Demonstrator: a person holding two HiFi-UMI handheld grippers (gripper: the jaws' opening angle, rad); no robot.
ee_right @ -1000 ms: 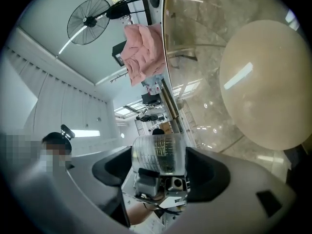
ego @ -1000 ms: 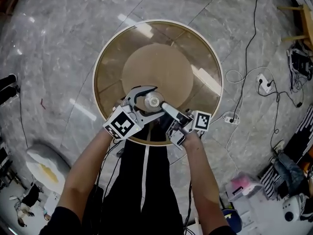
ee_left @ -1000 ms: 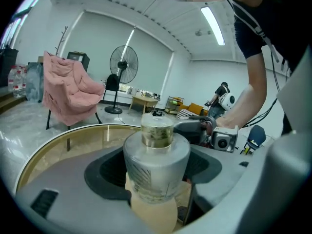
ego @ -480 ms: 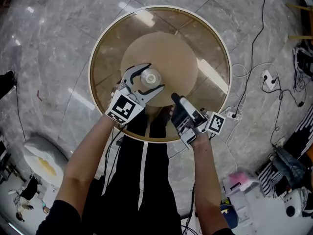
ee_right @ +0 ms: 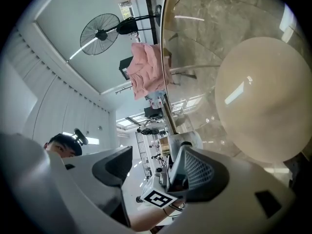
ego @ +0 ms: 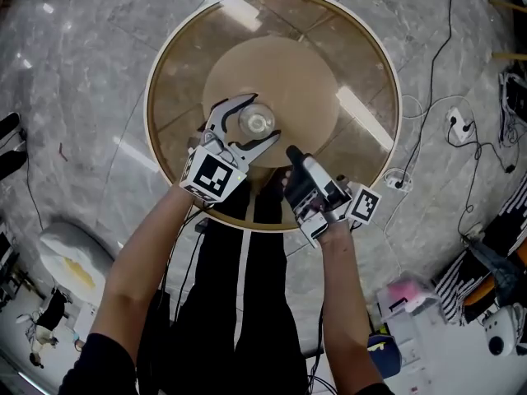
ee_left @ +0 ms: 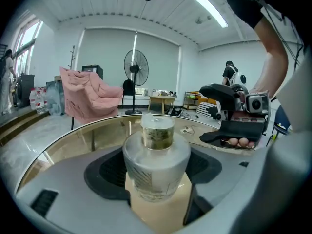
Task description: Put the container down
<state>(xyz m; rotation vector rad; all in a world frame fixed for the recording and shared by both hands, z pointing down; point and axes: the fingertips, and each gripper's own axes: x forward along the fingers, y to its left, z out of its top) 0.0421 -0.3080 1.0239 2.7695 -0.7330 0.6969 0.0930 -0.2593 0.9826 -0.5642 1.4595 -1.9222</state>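
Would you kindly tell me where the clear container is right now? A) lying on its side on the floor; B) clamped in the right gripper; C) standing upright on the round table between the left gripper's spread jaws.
C: the container stands upright on the round table, the left gripper has its jaws spread either side of it, and the right gripper holds nothing.

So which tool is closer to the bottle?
Left. The left tool has its jaws around the bottle; the right tool sits apart, nearer the table edge.
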